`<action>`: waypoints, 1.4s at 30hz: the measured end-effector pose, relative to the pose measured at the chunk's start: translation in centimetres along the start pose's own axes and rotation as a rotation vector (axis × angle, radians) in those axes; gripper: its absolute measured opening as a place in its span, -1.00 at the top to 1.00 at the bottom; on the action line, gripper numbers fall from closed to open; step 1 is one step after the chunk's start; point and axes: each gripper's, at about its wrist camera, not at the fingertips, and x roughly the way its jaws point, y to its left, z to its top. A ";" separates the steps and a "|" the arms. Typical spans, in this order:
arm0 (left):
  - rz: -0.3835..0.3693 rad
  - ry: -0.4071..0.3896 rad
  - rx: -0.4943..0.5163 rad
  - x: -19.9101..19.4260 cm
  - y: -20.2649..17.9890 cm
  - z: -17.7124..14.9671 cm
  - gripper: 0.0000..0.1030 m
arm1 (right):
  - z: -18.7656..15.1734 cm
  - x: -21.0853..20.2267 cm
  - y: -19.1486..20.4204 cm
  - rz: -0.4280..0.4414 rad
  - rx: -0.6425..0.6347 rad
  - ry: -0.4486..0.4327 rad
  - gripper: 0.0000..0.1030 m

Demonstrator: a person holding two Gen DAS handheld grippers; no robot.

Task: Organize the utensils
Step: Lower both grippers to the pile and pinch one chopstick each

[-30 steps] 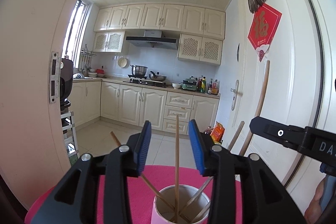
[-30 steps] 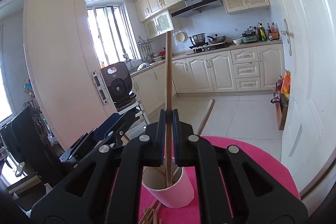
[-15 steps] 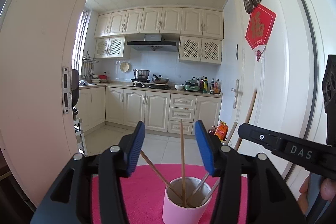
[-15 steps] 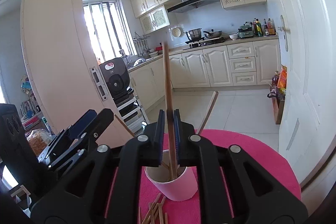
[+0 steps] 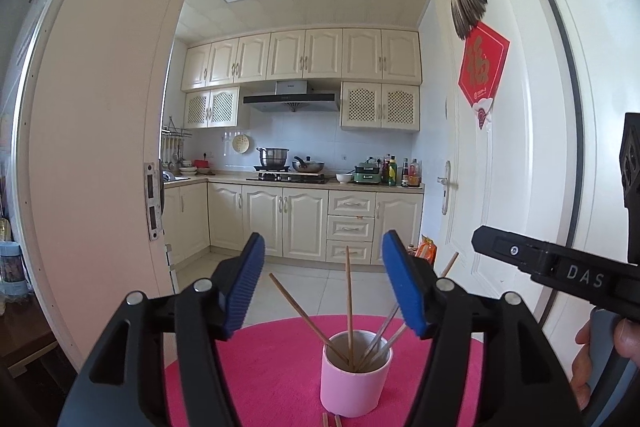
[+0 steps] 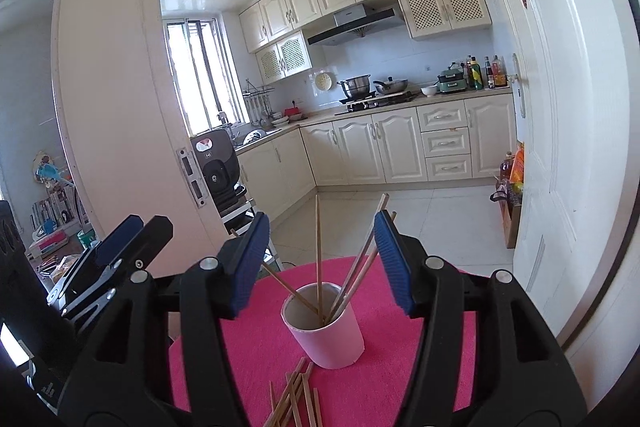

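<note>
Both released: left gripper [image 5: 323, 285] and right gripper [image 6: 320, 261] spread wide above pink cup [image 6: 328, 327] holding upright chopsticks [image 6: 318, 247]; loose chopsticks [image 6: 294, 397] flat on desk [image 6: 248, 359].

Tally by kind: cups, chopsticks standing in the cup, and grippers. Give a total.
Pale pink cylindrical cup: 1
Wooden chopsticks standing in it: 4
Black grippers, jaws open: 2 (left gripper, right gripper)
Total: 7
</note>
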 end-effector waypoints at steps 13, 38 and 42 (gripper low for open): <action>-0.027 0.460 -0.008 0.9 1.0 -4.8 -0.21 | -3.7 -1.9 -0.5 -0.047 -0.037 0.160 -0.06; -0.094 1.090 -0.091 6.2 0.5 -18.1 0.85 | -15.1 5.3 -1.2 -0.040 -0.138 0.752 0.32; -0.096 1.090 -0.105 6.4 0.6 -18.2 0.87 | -16.1 6.4 -1.0 -0.017 -0.143 0.821 0.36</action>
